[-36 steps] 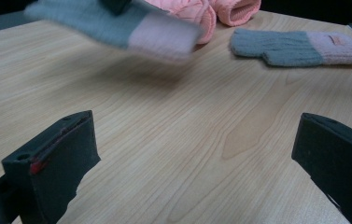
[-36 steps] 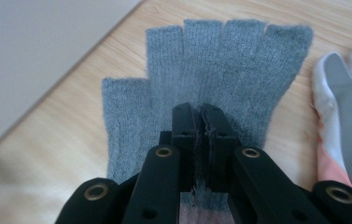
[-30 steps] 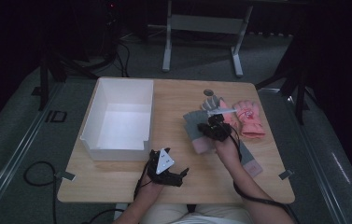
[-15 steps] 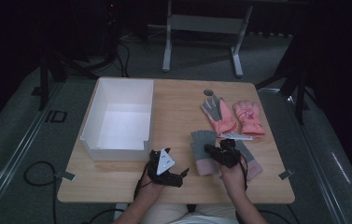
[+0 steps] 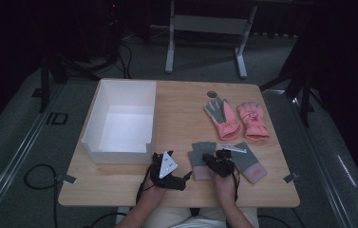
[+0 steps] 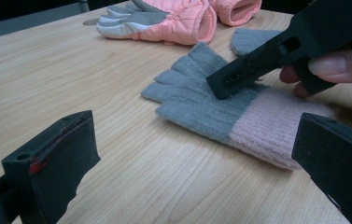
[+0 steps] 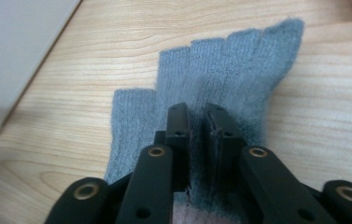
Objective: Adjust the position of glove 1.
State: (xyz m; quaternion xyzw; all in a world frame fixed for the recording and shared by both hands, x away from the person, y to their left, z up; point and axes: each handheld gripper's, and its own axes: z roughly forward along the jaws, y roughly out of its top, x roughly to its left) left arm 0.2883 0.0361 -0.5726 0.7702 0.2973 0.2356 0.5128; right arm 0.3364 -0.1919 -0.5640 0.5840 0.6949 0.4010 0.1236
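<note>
- At the far left, a white box (image 5: 119, 121) is set on the table (image 5: 176, 102).
- Near its front, the left gripper (image 5: 167, 173) is held with jaws wide, nothing between them.
- Just right, the right gripper (image 5: 217, 161) is lowered on the grey glove (image 5: 200, 156), its narrow jaws having just been opening, knit between them.
- Farther right, pink gloves (image 5: 238, 118) are laid.

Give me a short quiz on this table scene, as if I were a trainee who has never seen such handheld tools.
1. How many gloves lie on the light wooden table?
2. True or false: a glove lies inside the white rectangular box.
3. The fingers of the left gripper are: A) open with nothing between them; B) shut on a glove; C) inside the box.

Key:
1. Four: two pink padded gloves at the far side and two grey-and-pink knitted gloves near the person.
2. False: the box holds no glove.
3. A.
</note>
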